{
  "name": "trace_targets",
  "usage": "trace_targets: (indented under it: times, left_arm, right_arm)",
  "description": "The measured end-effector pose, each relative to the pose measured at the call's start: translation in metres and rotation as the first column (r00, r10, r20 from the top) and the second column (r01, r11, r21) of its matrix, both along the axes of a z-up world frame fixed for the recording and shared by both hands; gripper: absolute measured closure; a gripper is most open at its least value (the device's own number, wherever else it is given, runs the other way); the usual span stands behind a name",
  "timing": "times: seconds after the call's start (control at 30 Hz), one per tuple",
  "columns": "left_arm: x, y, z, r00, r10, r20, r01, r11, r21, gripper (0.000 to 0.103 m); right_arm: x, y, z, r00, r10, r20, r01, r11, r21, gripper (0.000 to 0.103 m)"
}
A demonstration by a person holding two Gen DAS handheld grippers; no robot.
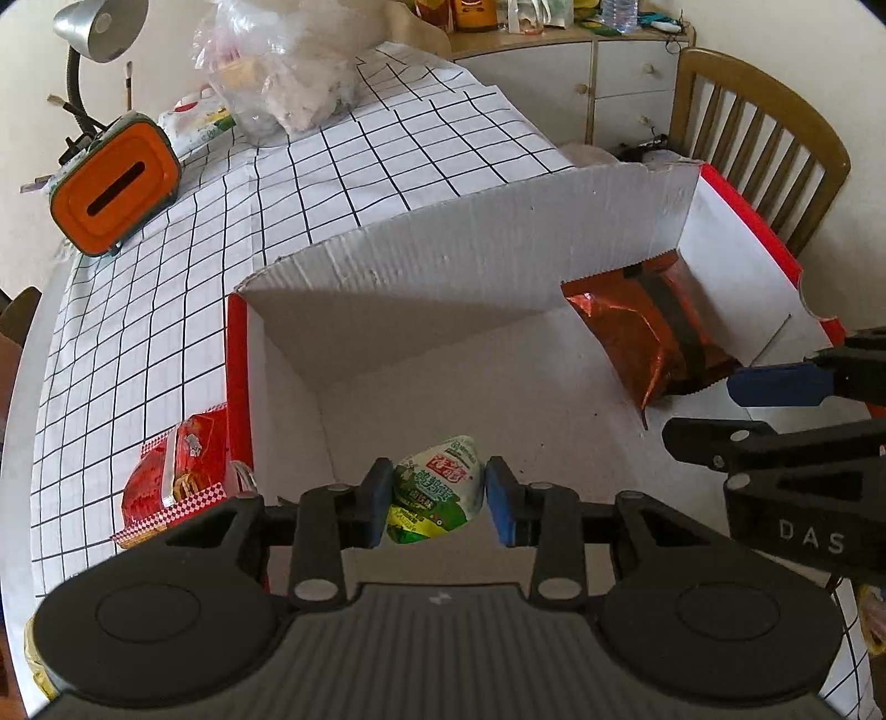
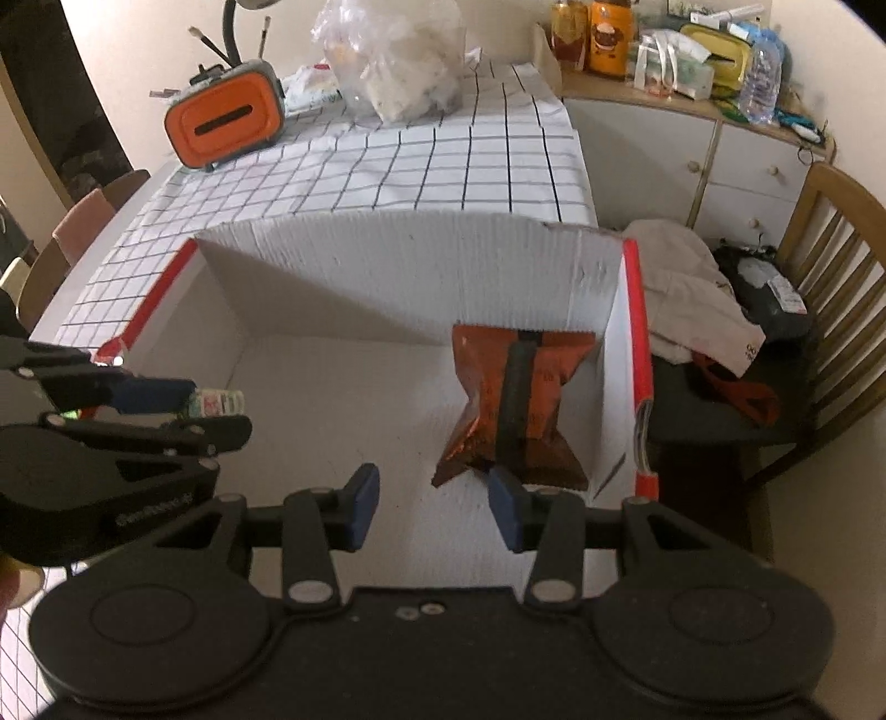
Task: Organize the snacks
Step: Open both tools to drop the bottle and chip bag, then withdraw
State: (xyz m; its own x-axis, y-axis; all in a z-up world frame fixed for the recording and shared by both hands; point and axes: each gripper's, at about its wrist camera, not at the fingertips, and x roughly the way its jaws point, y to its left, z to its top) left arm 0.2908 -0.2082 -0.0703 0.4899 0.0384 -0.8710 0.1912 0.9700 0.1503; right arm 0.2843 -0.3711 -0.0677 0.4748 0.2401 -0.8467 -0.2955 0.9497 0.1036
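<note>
A white cardboard box (image 1: pixel 470 232) (image 2: pixel 387 260) with red outer sides stands open on the checked tablecloth. My left gripper (image 1: pixel 437 493) (image 2: pixel 216 410) hangs over the box's near left corner, shut on a green-and-white snack packet (image 1: pixel 437 487) (image 2: pixel 216 401) that fills the gap between its blue pads. An orange-brown foil packet (image 1: pixel 642 332) (image 2: pixel 515 410) lies inside the box against the right wall. My right gripper (image 2: pixel 434 498) (image 1: pixel 736 410) is open just in front of that packet, nothing between its pads. A red snack packet (image 1: pixel 177 476) lies on the cloth outside the box's left wall.
At the table's far end are an orange tissue holder (image 1: pixel 111 188) (image 2: pixel 227 122), a clear plastic bag (image 1: pixel 282 72) (image 2: pixel 398 61) and a desk lamp (image 1: pixel 99 27). A wooden chair (image 1: pixel 764 138) with clothes (image 2: pixel 692 288) stands right of the table. A cluttered cabinet (image 2: pixel 692 149) is behind.
</note>
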Motion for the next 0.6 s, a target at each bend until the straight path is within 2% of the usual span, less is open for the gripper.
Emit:
trace_targets:
  times: [0.2,0.6]
  left_arm:
    - [-0.002,0.002,0.005,1.000,-0.001,0.014,0.001,1.000,-0.019,0.054]
    - [-0.032,0.017,0.031,0.997,0.028,0.075,-0.023,0.997,-0.070,0.049]
  right_arm:
    - [-0.002,-0.001,0.003,1.000,0.009,-0.002,-0.009,1.000,0.017,0.059]
    - [-0.018,0.000,0.024,0.999,0.041,0.031,-0.043,0.996,0.078,0.059]
